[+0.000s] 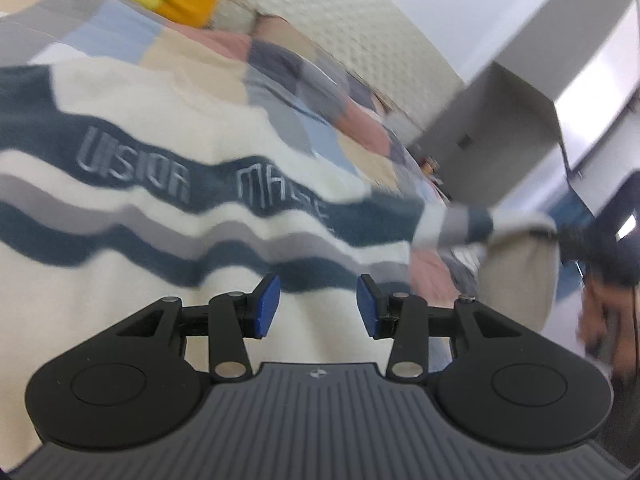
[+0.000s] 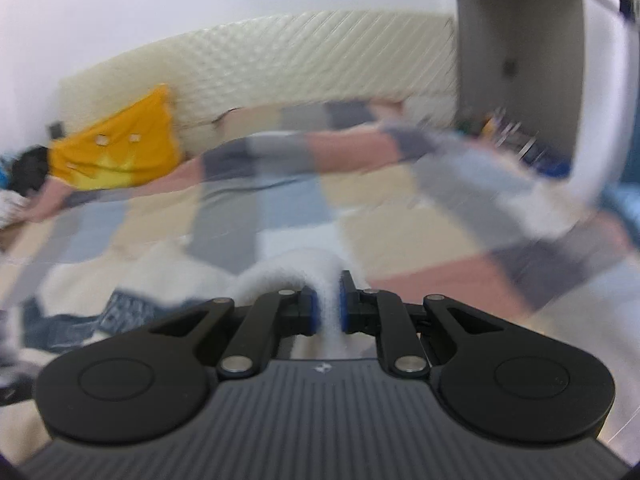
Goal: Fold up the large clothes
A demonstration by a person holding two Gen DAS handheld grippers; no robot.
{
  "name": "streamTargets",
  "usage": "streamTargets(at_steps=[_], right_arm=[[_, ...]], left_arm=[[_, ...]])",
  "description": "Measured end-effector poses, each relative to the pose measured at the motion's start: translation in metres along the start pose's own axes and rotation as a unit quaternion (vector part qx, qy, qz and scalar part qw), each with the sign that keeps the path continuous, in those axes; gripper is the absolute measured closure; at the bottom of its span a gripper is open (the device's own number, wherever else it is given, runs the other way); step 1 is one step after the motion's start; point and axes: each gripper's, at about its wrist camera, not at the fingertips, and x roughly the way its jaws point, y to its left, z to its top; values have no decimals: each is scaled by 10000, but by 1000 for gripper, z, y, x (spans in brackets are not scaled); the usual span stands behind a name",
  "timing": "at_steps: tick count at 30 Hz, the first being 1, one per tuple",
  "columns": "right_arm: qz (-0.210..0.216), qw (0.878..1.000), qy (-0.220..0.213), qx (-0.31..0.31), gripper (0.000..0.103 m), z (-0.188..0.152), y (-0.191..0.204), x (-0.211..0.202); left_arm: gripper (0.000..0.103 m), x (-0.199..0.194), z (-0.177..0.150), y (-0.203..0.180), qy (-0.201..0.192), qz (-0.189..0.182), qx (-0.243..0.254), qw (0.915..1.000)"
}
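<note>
One big bed (image 2: pixel 280 208) fills both views, with a patchwork quilt (image 1: pixel 208 56) of blue, grey, pink and tan squares on it. One cream padded headboard (image 2: pixel 320 64) runs along the far edge of the bed. One grey cabinet (image 1: pixel 532 92) stands just past the bed's side edge.

One sweater (image 1: pixel 160 184) lies spread flat on the quilt. It is cream with wavy dark blue and grey stripes and pale letters on one stripe. A lot of quilt shows past the sweater, toward the headboard.

One yellow pillow (image 2: pixel 120 148) leans near the headboard.

The left gripper (image 1: pixel 318 306) hangs over the sweater's cream part. Its two blue pads (image 1: pixel 267 306) are wide apart and hold nothing.

The right gripper (image 2: pixel 327 304) has its pads pressed close on a bunched bit of white sweater cloth.

Only the left view shows the letters and one striped sleeve (image 1: pixel 468 224) pulled out past the sweater's side, toward the cabinet. Something dark holds its end, but it is too blurry to tell what. Only the right view shows the whole headboard.
</note>
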Motion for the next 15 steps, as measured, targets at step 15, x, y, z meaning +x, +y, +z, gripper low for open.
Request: streamTargets(at_steps=[15], right_arm=[[-810, 9931, 427, -726, 90, -59, -49, 83]], left_arm=[[56, 48, -53, -21, 1052, -336, 537, 9924]])
